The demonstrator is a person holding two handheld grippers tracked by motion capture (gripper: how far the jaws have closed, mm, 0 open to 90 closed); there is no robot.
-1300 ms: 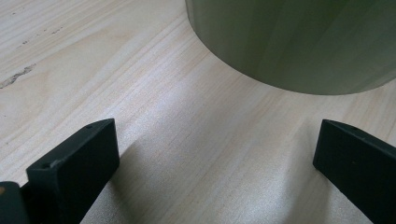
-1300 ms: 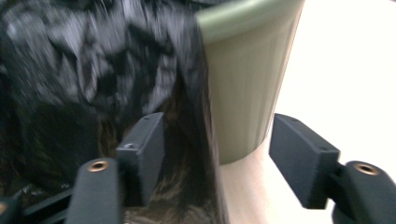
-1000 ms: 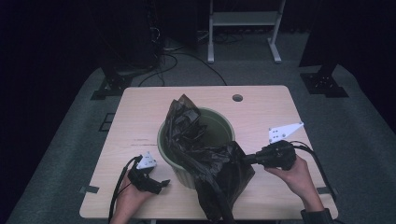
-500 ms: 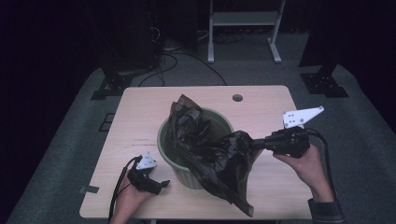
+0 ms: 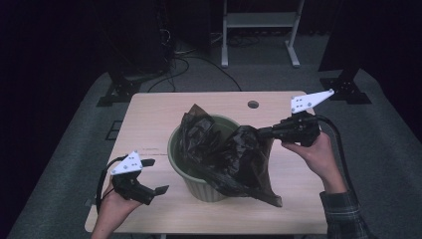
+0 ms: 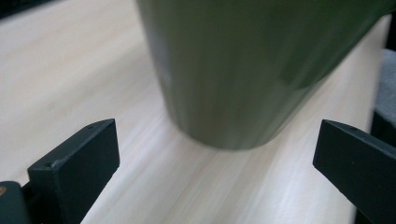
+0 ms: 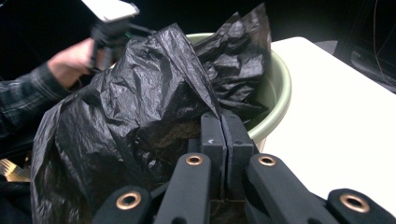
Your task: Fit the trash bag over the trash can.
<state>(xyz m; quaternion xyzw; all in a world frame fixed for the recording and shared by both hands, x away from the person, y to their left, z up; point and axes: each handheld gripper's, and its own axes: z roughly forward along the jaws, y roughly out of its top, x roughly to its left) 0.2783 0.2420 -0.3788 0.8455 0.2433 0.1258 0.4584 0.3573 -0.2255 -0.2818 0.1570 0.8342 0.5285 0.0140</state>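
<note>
A pale green bucket stands mid-table with a crumpled black plastic bag stuffed in it and spilling over its front right side. My right gripper is shut on the bag's upper edge and holds it lifted to the right of the bucket. In the right gripper view the jaws are pressed together on the bag, with the bucket rim behind. My left gripper hovers open at the bucket's front left. In its own view the left gripper holds nothing and faces the bucket wall.
The wooden table has a round cable hole near its far edge. Stand feet and cables lie on the floor behind. The person's other hand with its gripper shows beyond the bag.
The right gripper rose and moved back to the right, pulling the bag's edge up with it. The left gripper lifted off the table near the front left edge.
</note>
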